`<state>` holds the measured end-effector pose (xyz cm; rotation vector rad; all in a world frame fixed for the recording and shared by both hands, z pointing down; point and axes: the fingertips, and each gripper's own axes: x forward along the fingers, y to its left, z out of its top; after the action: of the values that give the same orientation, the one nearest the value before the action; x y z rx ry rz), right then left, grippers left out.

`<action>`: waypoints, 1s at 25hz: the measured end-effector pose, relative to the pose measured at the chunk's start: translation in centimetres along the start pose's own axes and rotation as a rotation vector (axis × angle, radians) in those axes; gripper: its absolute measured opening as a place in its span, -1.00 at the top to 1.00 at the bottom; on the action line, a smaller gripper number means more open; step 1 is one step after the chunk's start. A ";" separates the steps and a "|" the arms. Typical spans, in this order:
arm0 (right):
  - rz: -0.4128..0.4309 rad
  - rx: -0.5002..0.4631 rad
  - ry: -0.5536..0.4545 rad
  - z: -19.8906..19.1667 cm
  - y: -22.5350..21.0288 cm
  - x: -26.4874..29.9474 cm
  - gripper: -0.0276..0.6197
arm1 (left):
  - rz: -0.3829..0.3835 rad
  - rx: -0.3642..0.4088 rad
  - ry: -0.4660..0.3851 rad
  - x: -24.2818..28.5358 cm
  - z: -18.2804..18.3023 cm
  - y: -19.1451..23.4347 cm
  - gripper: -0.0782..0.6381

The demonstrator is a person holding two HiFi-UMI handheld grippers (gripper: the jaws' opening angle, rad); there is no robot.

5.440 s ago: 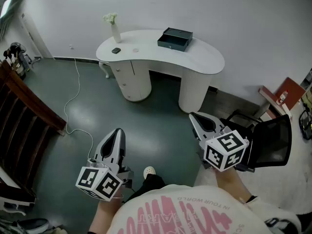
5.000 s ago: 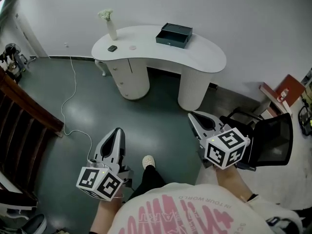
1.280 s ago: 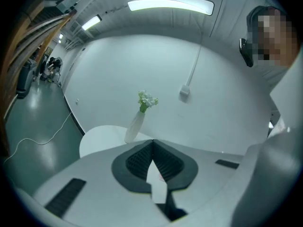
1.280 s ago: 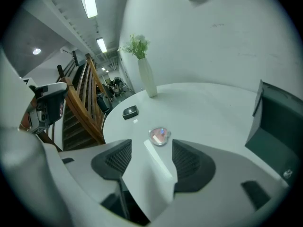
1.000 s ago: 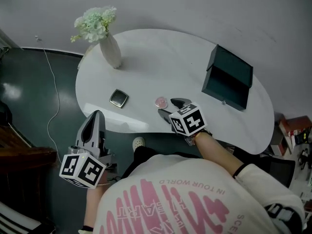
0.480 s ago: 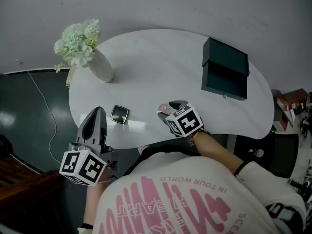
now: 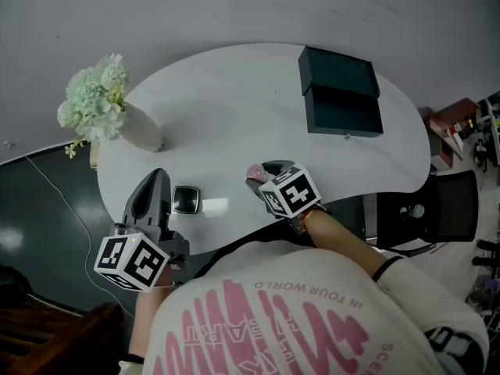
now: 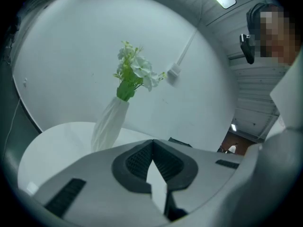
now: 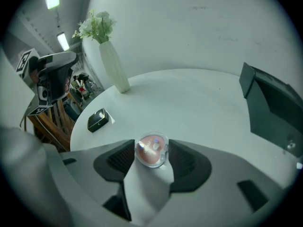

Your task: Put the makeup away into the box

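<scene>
Reading the head view first: right gripper (image 7: 260,172) is down at the near edge of the white table (image 7: 234,108), jaws either side of the round pink compact (image 7: 255,175). The box (image 7: 341,92) stands open at the far right of the table, well apart from the tongs. It lies up and to the right of them, long axis running across the view. Left gripper (image 7: 156,178) hangs off the near-left edge, just beside a square dark compact (image 7: 186,199), with the vase (image 7: 141,130) beyond.

Left gripper view: jaw tips together, nothing between them. Vase (image 8: 109,124) ahead, left of centre.

Right gripper view: jaws roughly half open and have just been closing. Pink compact (image 9: 151,150) sits between them on the table, and the pads (image 9: 124,161) look to be touching its rim on both sides. Box (image 9: 272,105) at the right edge, lid up. Dark compact (image 9: 97,119) off to the left.

Judgement: right hand is the nearer to the box. The carry goes right and away, then down into the tray in front of the lid.
</scene>
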<state>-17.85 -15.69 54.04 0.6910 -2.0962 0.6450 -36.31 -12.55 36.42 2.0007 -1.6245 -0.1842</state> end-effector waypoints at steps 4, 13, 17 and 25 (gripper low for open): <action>-0.021 0.154 -0.045 -0.3 -1.2 -0.9 0.21 | -0.083 0.034 0.038 1.7 0.2 -1.4 0.78; -0.127 0.474 -0.161 -2.7 -7.2 -5.5 0.22 | -0.202 0.013 0.110 5.0 -1.1 -4.5 0.78; -0.158 0.558 -0.220 -3.4 -8.9 -7.7 0.22 | -0.236 0.010 0.153 5.8 -2.7 -5.5 0.78; -0.198 0.713 -0.360 -4.1 -12.6 -12.8 0.22 | -0.296 0.006 0.212 7.4 -5.3 -8.0 0.78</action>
<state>-0.67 -18.92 48.21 1.4801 -2.0554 1.2451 -25.16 -16.81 38.57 2.1764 -1.1978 -0.0731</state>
